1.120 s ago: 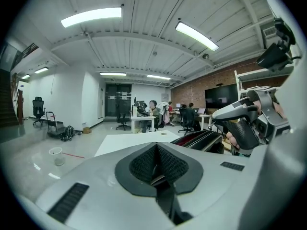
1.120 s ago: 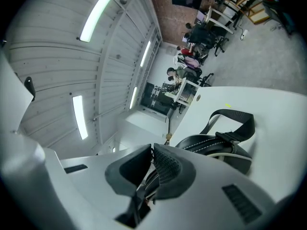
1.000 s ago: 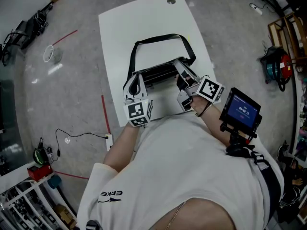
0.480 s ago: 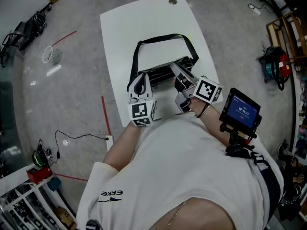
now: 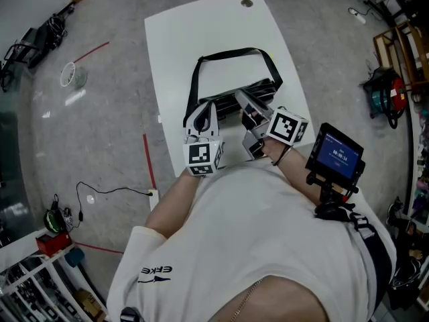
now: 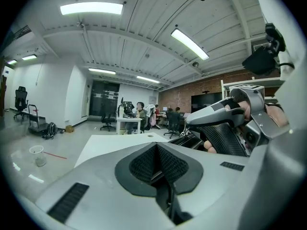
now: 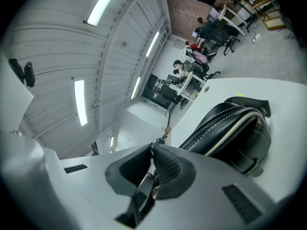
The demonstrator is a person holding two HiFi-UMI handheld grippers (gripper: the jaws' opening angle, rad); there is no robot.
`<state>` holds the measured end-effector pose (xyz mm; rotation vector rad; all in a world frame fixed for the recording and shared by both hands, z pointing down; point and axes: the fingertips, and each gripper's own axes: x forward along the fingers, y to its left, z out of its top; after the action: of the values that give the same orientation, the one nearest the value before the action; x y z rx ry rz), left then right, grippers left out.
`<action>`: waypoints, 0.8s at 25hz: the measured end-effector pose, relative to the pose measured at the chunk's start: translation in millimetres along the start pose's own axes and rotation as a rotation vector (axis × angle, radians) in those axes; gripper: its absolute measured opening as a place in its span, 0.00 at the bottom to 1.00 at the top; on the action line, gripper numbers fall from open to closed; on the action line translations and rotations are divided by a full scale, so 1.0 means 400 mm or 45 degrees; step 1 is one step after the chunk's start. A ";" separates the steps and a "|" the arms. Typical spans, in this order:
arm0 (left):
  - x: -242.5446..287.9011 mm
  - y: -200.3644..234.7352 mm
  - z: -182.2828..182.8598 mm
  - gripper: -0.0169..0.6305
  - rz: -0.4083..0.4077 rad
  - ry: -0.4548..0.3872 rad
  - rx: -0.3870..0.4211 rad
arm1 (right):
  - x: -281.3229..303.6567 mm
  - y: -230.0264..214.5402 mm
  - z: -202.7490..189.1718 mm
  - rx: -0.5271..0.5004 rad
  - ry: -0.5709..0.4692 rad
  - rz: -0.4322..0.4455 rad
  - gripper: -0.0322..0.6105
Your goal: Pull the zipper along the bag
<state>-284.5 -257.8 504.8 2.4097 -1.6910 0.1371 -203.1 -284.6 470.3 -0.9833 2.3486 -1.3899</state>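
Note:
A black bag (image 5: 258, 88) with a long strap (image 5: 228, 52) lies on the white table (image 5: 174, 39). My left gripper (image 5: 203, 106) is shut at the bag's left end and appears to pinch the fabric there. In the left gripper view its pads (image 6: 156, 150) meet tightly, with the bag (image 6: 189, 139) dark beyond them. My right gripper (image 5: 242, 102) is over the bag's top, shut on the zipper pull (image 7: 162, 137), which pokes out past the closed jaws (image 7: 152, 150). The stitched, zippered bag (image 7: 235, 128) fills that view's right side.
The table's near edge is under my arms. A device with a blue screen (image 5: 335, 154) hangs by my right forearm. Red tape lines (image 5: 146, 159), a cable with a power strip (image 5: 151, 194) and a white cup (image 5: 70, 76) are on the floor to the left.
My right gripper has slid left along the bag's top toward the left gripper, so the gap between them has narrowed. Bag and both grippers have drifted slightly right, and the bag's mouth looks flatter.

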 end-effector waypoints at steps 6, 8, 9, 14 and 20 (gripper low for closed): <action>0.005 -0.016 0.000 0.03 -0.038 -0.008 -0.002 | -0.004 -0.005 0.005 -0.002 -0.009 -0.009 0.07; 0.006 -0.020 -0.004 0.03 -0.048 -0.009 -0.002 | -0.007 -0.012 0.008 -0.005 -0.014 -0.012 0.07; 0.006 -0.019 -0.007 0.03 -0.050 -0.009 -0.003 | -0.009 -0.016 0.010 -0.005 -0.016 -0.015 0.07; -0.007 0.013 -0.017 0.03 -0.030 0.005 0.003 | -0.008 -0.025 0.022 -0.002 -0.033 -0.037 0.07; -0.033 0.046 -0.079 0.03 -0.008 0.099 0.029 | -0.013 -0.034 0.032 -0.001 -0.042 -0.060 0.07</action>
<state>-305.3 -245.0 535.0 2.3928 -1.6570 0.2466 -187.0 -294.3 474.5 -1.0596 2.3165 -1.3793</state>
